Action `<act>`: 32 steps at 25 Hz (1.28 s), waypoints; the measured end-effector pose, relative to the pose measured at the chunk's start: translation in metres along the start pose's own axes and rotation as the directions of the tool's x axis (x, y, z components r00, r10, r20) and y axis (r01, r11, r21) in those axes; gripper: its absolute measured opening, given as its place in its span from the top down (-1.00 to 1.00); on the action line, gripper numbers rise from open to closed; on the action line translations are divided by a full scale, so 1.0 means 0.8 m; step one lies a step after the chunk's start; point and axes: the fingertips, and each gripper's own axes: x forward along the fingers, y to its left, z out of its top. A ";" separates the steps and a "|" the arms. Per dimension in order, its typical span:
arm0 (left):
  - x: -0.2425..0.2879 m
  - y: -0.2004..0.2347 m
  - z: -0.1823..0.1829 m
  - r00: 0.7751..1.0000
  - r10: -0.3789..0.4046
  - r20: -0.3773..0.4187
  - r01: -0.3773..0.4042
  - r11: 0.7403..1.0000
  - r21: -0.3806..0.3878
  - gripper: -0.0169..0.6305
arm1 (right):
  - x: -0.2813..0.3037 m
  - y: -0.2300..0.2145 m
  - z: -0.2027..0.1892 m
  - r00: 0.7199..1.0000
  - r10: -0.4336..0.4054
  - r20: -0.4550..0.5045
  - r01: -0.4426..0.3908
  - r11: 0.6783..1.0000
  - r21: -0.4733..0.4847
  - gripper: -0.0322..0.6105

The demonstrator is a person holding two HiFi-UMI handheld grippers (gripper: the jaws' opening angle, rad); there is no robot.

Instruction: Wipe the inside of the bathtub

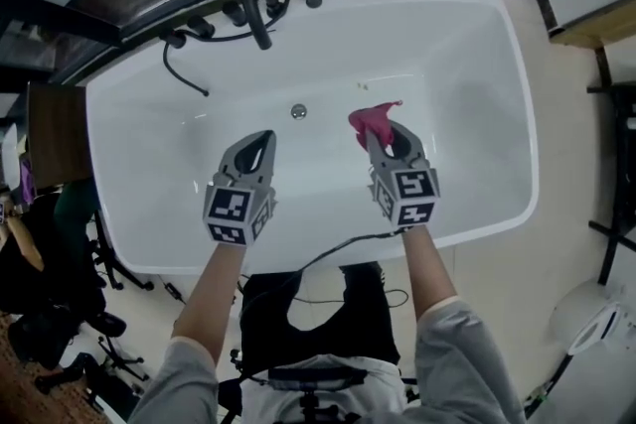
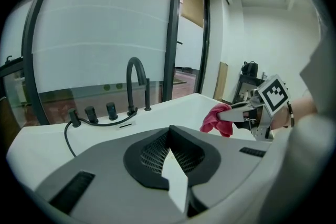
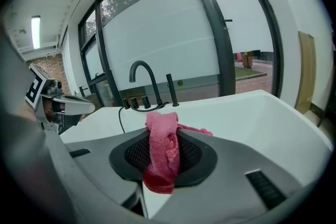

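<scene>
A white bathtub (image 1: 477, 65) fills the middle of the head view, with a round drain (image 1: 298, 111) on its floor. My right gripper (image 1: 374, 136) hangs over the tub's right half, shut on a pink cloth (image 1: 370, 120). In the right gripper view the pink cloth (image 3: 163, 155) is bunched between the jaws and sticks out ahead of them. Over the near left part of the tub my left gripper (image 1: 264, 138) is shut with nothing in it; its tips (image 2: 169, 131) meet. From the left gripper view the right gripper (image 2: 223, 114) shows at the right, holding the cloth (image 2: 215, 119).
A black curved faucet (image 1: 253, 0) with knobs and a hand-shower hose (image 1: 184, 74) stands on the tub's far rim, against a large window (image 2: 100, 39). Chairs and dark equipment (image 1: 60, 293) crowd the floor at the left. A black cable (image 1: 343, 248) trails over the near rim.
</scene>
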 end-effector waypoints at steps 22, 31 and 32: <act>0.255 0.078 -0.032 0.999 -0.038 0.003 0.038 0.999 0.023 0.95 | 0.296 -0.083 0.043 0.977 -0.100 0.187 0.137 0.971 -0.196 0.61; 0.303 0.107 -0.035 1.000 -0.015 0.021 0.014 0.999 0.037 0.95 | 0.384 -0.080 0.051 0.971 -0.106 0.215 0.162 0.950 -0.265 0.61; 0.306 0.108 -0.036 1.000 -0.014 0.022 0.013 0.999 0.040 0.95 | 0.391 -0.078 0.052 0.971 -0.106 0.215 0.164 0.948 -0.272 0.61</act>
